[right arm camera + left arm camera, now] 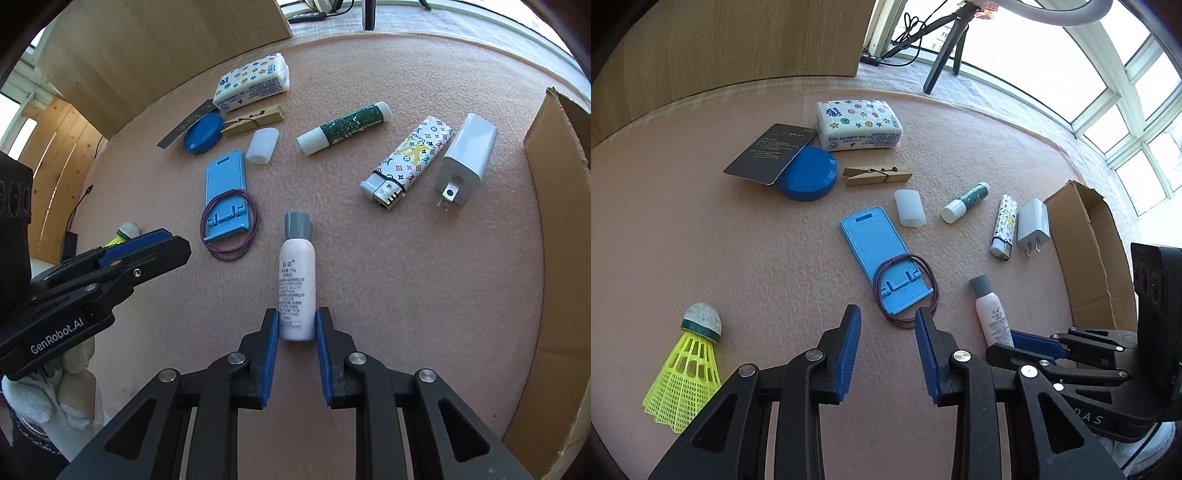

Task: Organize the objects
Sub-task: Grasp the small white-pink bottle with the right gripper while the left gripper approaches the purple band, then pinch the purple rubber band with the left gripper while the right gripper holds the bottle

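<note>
A pale pink bottle with a grey cap lies on the pink mat, cap pointing away. My right gripper is shut on its base, a blue pad pressed to each side. The same bottle and right gripper show at the lower right of the left wrist view. My left gripper stands open just short of a blue phone stand ringed by a dark red hair tie, with nothing between its pads. A yellow shuttlecock lies to its left.
An open cardboard box stands at the right edge. A patterned lighter, white charger, green glue stick, white cap, clothespin, blue round tin, black card and tissue pack lie farther off.
</note>
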The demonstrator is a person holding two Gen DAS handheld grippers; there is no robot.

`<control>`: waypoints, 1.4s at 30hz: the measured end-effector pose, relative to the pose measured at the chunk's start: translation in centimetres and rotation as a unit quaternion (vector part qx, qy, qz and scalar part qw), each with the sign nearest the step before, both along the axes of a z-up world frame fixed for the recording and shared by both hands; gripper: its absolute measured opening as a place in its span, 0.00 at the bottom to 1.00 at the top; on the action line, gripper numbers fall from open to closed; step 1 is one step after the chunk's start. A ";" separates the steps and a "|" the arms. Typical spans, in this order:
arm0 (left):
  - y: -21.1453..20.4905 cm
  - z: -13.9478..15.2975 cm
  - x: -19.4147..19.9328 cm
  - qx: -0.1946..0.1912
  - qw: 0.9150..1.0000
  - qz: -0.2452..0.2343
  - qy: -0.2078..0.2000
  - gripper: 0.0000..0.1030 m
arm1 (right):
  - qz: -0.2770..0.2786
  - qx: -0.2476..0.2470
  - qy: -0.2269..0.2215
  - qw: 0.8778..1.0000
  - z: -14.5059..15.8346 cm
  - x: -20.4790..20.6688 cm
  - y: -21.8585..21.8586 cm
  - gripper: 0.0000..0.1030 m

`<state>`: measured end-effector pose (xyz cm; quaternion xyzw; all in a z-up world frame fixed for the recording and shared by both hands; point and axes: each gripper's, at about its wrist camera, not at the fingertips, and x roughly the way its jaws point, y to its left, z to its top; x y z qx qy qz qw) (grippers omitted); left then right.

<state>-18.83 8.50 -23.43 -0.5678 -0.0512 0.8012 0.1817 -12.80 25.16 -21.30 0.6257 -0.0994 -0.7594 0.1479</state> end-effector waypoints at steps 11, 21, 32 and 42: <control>1.5 -1.6 -2.2 -0.013 1.000 0.002 -0.011 0.24 | -0.014 0.010 0.036 0.999 2.0 0.9 1.4 0.19; 0.8 -1.0 -0.9 0.001 1.000 0.008 -0.005 0.03 | -0.016 0.019 0.038 0.999 1.7 0.6 0.6 0.20; -1.6 -0.3 2.2 -0.024 1.000 0.018 0.004 0.02 | -0.016 0.028 0.044 0.999 1.3 0.1 0.2 0.20; 0.0 -0.1 1.8 -0.033 0.999 0.001 0.017 0.40 | -0.010 0.045 0.053 0.998 1.4 -0.8 -0.5 0.37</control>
